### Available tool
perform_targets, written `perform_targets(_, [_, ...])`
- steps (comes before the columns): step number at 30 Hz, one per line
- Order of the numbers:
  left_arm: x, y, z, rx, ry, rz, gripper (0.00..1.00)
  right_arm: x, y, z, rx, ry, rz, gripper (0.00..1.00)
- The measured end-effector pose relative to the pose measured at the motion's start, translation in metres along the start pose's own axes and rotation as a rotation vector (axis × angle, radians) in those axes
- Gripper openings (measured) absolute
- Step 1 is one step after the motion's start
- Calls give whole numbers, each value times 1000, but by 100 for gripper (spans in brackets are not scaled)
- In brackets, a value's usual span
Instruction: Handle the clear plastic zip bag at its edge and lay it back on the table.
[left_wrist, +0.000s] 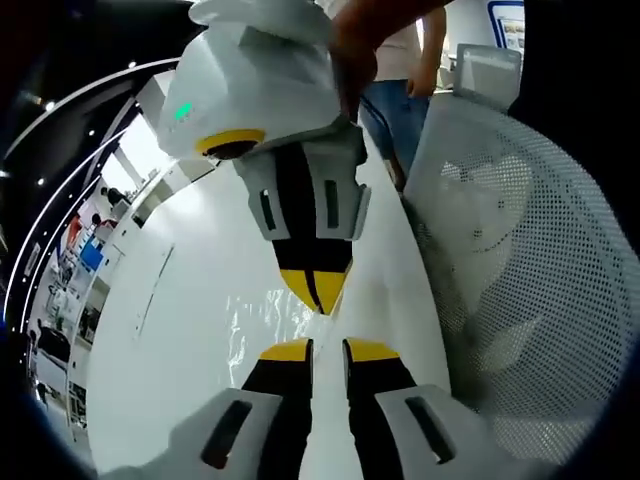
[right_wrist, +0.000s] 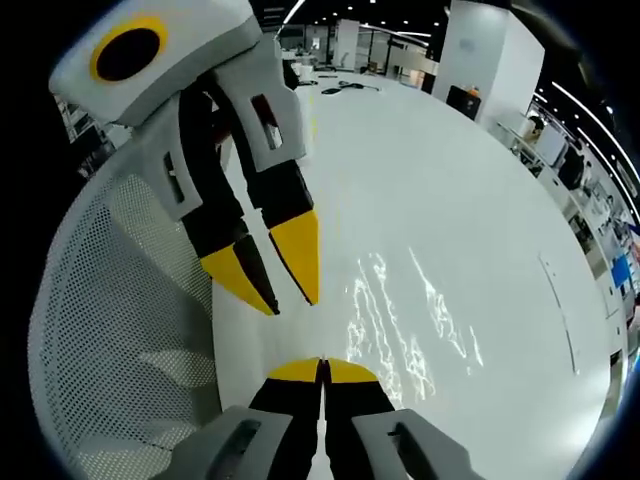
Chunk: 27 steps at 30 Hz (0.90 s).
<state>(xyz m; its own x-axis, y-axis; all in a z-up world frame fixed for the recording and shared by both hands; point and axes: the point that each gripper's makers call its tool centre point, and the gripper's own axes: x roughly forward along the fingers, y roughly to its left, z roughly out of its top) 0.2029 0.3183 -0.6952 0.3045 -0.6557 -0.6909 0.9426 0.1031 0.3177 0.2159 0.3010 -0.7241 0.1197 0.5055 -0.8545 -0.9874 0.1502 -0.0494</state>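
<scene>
Clear, crinkled plastic zip bag (left_wrist: 262, 318) (right_wrist: 400, 325), transparent and nearly colourless. Lying flat on white table surface (visible mainly through bright glints along wrinkles). Positioned just ahead of yellow jaw tips in both views. Zip edge not discernible.

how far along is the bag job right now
Mid-job, as far as these views show. The clear plastic zip bag lies crinkled on the white table. The right gripper is shut, apparently on the bag's near edge; the left gripper sits slightly open close by. Left: let go so the bag rests free.
</scene>
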Motion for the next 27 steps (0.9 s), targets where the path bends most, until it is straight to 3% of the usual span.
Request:
perform_targets(11, [4,2,-5,12,31,2,8,-11,-7,19,-45,-72,-48,0])
perform_targets(19, [-1,8,-2,13,28,25,0,-25,-24,39,-71,-144,-154,0])
perform_targets(27, [-5,15,0,6,29,47,0,-43,-38,59,-193,-196,-283,0])
